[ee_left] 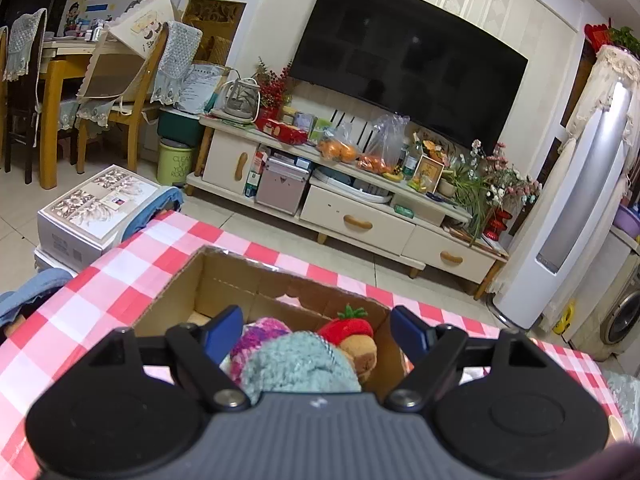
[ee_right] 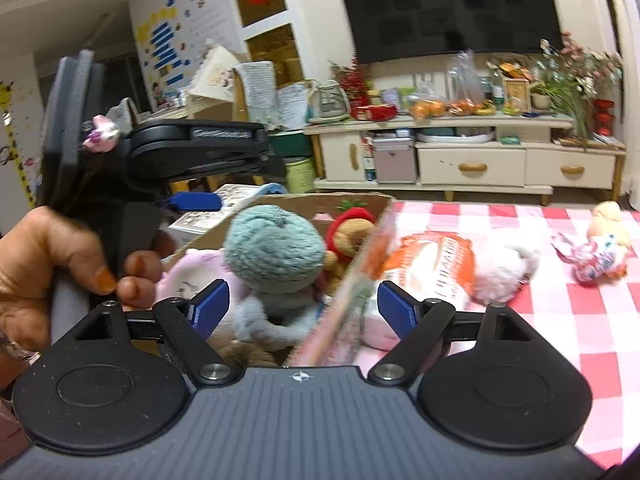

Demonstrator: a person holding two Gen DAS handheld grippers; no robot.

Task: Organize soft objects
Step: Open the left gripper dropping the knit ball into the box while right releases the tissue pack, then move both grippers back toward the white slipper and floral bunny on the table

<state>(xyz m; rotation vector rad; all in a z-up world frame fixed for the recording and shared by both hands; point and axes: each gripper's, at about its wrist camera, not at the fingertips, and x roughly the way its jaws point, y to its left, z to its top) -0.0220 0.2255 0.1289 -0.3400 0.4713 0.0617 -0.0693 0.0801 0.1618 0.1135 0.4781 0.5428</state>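
Blue-padded right gripper (ee_right: pixel 303 309) wide open, empty.

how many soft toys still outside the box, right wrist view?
2: white plush just right of the cardboard box; doll at the far right. Others may be hidden.

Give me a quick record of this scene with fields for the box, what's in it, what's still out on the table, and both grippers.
box: open cardboard box on the checked tablecloth
in box: blue-grey plush, strawberry-hat plush, pink plush
outside box: orange packet, white plush, doll
left gripper: open, above the box, holding nothing
right gripper: open, straddling the box's right wall, holding nothing
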